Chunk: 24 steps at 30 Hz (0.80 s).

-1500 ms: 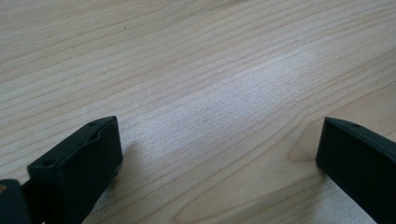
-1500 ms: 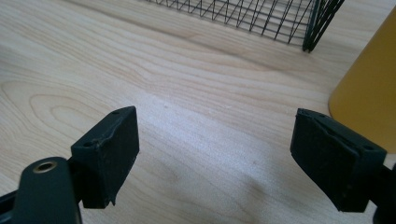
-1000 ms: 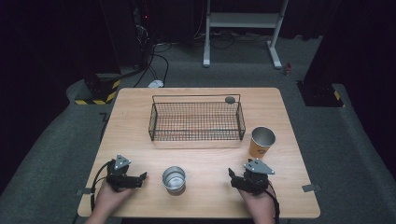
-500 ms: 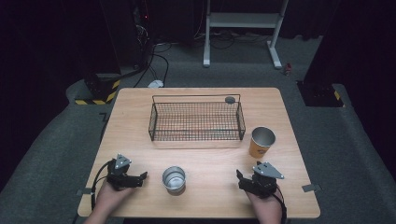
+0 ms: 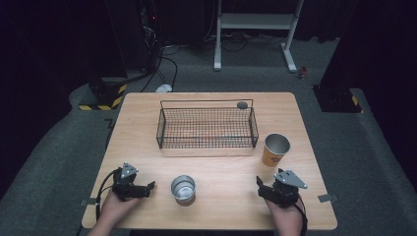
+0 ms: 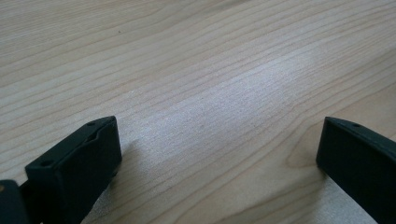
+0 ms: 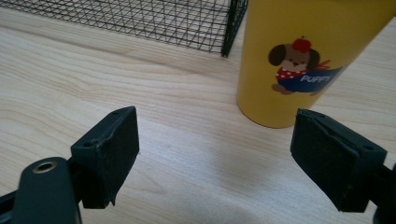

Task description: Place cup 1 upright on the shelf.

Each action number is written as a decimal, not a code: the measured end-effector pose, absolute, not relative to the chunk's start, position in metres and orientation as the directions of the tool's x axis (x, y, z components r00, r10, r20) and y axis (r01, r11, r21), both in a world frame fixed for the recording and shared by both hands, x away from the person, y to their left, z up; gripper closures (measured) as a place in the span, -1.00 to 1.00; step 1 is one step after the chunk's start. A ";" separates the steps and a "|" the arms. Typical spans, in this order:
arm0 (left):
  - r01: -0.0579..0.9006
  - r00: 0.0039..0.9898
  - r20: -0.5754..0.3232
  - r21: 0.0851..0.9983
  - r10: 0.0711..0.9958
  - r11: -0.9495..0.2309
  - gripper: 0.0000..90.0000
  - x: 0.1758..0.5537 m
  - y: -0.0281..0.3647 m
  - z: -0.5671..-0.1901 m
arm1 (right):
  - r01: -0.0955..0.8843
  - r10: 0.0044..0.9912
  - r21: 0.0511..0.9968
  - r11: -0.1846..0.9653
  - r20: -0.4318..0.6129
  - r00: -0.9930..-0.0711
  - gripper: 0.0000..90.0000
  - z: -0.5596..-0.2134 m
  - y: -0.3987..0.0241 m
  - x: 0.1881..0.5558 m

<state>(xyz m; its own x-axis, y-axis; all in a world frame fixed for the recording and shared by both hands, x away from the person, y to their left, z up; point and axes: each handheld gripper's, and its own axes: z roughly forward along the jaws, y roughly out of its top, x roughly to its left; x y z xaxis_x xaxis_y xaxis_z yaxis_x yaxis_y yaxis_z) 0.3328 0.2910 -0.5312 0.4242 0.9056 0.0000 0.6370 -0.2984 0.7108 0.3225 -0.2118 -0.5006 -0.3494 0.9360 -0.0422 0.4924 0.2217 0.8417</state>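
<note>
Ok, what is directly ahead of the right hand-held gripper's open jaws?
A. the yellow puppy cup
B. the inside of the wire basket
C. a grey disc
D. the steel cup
A: in the right gripper view the yellow puppy cup stands upright just beyond the open right hand-held gripper, with the wire basket behind it.

A yellow cup bearing a cartoon puppy in red and blue, a silver cup and a black wire basket stand on the pale wood-grain table.
</note>
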 end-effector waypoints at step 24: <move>0.636 0.425 0.003 0.711 0.905 -0.301 -0.99 0.333 0.291 -0.531 | 0.487 0.952 0.852 0.190 -0.038 -0.304 -0.69 -0.496 -0.225 0.331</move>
